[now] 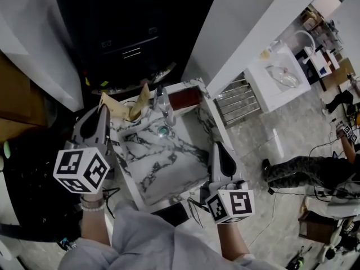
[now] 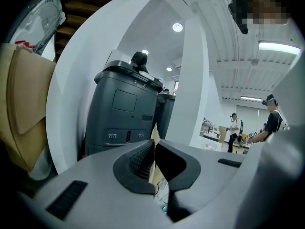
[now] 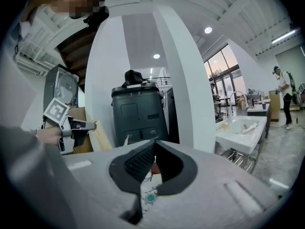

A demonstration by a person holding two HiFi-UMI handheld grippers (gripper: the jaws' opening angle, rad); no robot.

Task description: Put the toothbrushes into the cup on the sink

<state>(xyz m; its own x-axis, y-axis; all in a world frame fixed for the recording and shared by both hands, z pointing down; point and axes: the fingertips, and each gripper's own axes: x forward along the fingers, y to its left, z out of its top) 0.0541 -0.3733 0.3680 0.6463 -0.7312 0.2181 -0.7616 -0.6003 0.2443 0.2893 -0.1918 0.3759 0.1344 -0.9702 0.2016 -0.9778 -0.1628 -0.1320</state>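
Left gripper (image 1: 103,112): held over the left rim of the sink, marker cube toward the person. In the left gripper view its jaws (image 2: 153,149) are pressed together with nothing between them. Brown cardboard (image 1: 127,107) stands just behind it.

Sink (image 1: 147,191): a marble-patterned basin, centre of the head view, between the two grippers. Faucet (image 1: 164,108) at the back rim, drain (image 1: 162,131) just before it. A reddish-brown item (image 1: 184,99) sits at the back right corner; it is too indistinct to confirm as the cup. A dark flat item (image 1: 171,213) lies at the front rim. The toothbrushes cannot be made out in any view.

Right gripper (image 1: 217,147): at the sink's right rim, near the front corner. In the right gripper view its jaws (image 3: 153,146) are likewise closed on nothing, with the drain showing below them.

Far right: a separate white basin (image 1: 263,84) stands well apart from the sink
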